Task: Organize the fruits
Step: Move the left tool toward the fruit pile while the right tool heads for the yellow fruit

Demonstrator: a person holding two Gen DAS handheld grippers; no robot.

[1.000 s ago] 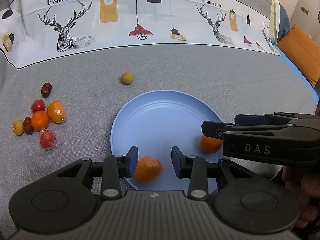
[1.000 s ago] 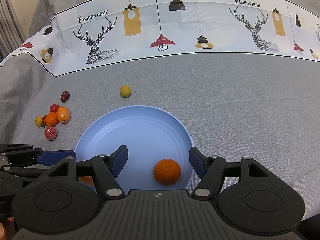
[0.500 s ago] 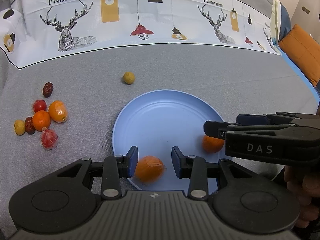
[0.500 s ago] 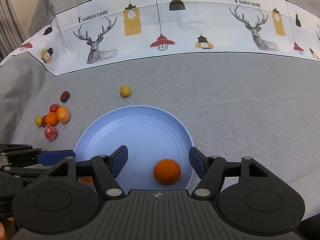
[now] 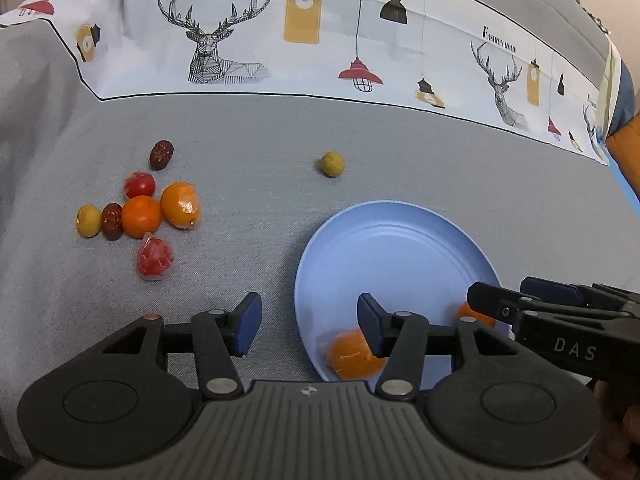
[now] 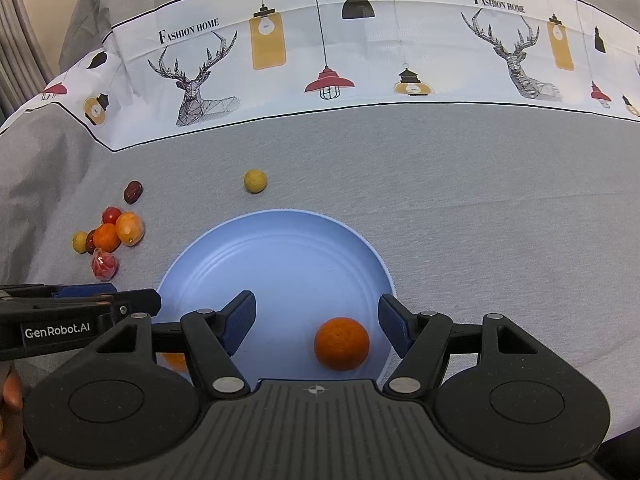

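Fruit is only partly sorted: two oranges lie on the blue plate (image 6: 280,248). One, a bare orange (image 6: 341,343), sits low in the right wrist view near the plate's lower right rim. The other, a wrapped orange (image 5: 352,354), rests at the plate's lower left edge in the left wrist view.

By my reading most of the job is left. A cluster of fruit (image 5: 140,216) waits at middle left on the grey cloth, well apart from the plate: two more oranges, two red tomatoes, two dark dates and a small yellow fruit. A lone yellow fruit (image 5: 333,164) lies above the plate.

Left claw (image 5: 306,322) has just been spreading and now stands open with nothing between its pads, the wrapped orange off to its right. Right claw (image 6: 316,320) is spread over the bare orange without pressing it.
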